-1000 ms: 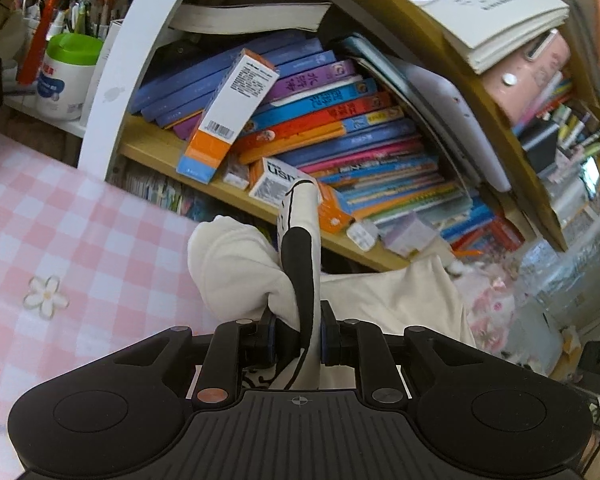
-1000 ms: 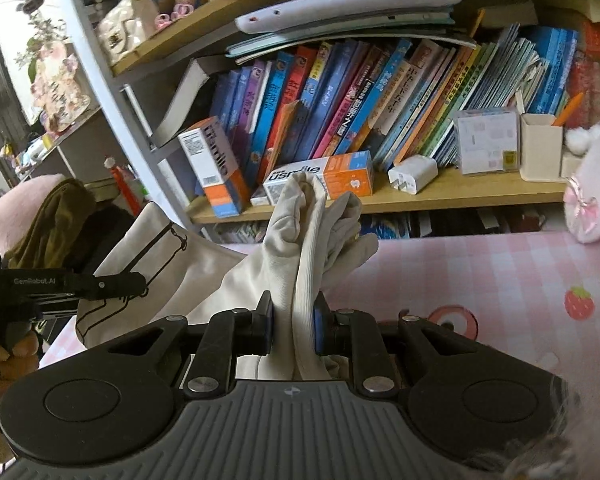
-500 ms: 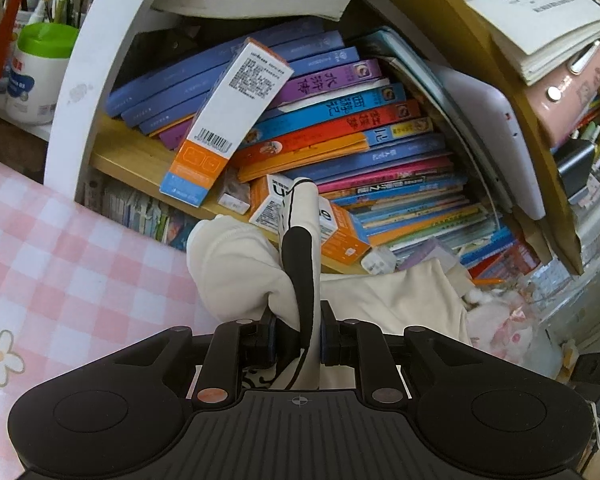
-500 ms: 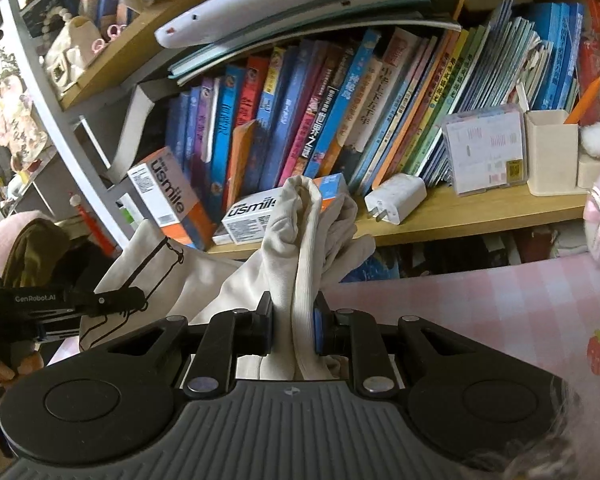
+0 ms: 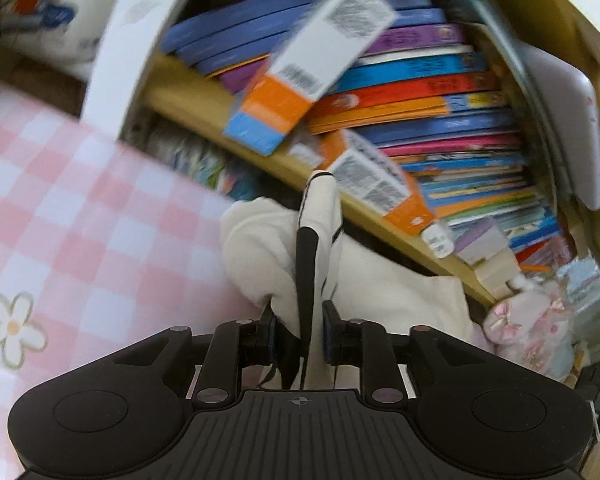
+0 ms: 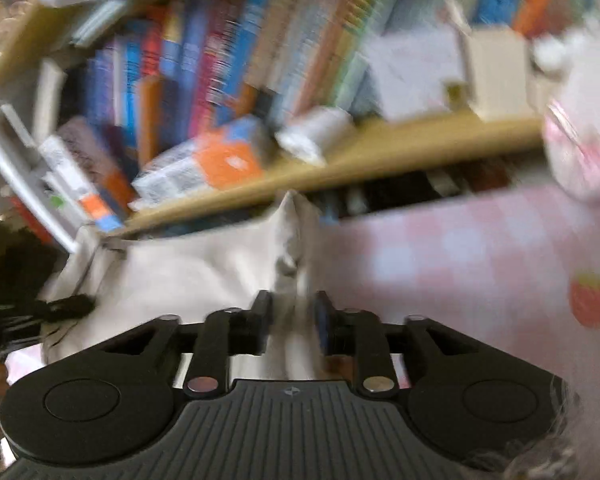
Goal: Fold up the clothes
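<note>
Two bunched edges of one cream garment stand between opening jaws: left hand-held gripper at its black-trimmed end, right hand-held gripper at the other. Cloth spans sideways between them, low over the pink-checked desk, below the shelf.

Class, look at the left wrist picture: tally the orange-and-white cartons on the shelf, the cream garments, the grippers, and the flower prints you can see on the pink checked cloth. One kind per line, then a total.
Orange-and-white cartons: 2 (leaning carton, lying carton)
Cream garment: 1
Left gripper: 1, jaws opening, garment between them
Flower print: 1
Total: 5
</note>
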Motion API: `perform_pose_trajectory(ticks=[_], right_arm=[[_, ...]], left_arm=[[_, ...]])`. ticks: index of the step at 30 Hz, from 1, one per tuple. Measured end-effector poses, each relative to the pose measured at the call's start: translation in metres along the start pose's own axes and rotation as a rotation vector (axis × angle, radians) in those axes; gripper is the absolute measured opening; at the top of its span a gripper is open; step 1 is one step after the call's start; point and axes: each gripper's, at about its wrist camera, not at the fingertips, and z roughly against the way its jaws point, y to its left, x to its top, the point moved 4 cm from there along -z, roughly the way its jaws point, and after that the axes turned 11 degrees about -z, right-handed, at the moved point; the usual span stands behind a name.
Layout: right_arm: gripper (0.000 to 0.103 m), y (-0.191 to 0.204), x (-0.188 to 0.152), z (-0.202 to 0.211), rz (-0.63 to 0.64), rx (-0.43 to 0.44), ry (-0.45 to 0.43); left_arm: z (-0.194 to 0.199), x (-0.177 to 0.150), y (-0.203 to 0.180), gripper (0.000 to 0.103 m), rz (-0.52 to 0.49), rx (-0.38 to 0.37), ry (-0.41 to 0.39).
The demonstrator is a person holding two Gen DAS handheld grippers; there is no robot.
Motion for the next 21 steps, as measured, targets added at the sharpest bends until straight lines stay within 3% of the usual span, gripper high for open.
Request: perform_pose_trajectory(ticks=[3,12,21], right_arm=[[0.04,-0.011,0.001,0.003,-0.062,0.003,0.002],[0.045,-0.01,0.006,0.02,-0.072,-0.072,-0.047],[0.046,0.001,0.004,0.056,-0.036,-0.119,-0.107]], left_arm=[[0.0,-0.004,0.007,0.027,0.017,-0.001,0.009],[0.024,-0.004,0.006,0.048,0.006,0.112,-0.014],[0.058,-0.018,-0.011,0.049,-0.05,0.209,-0.048]])
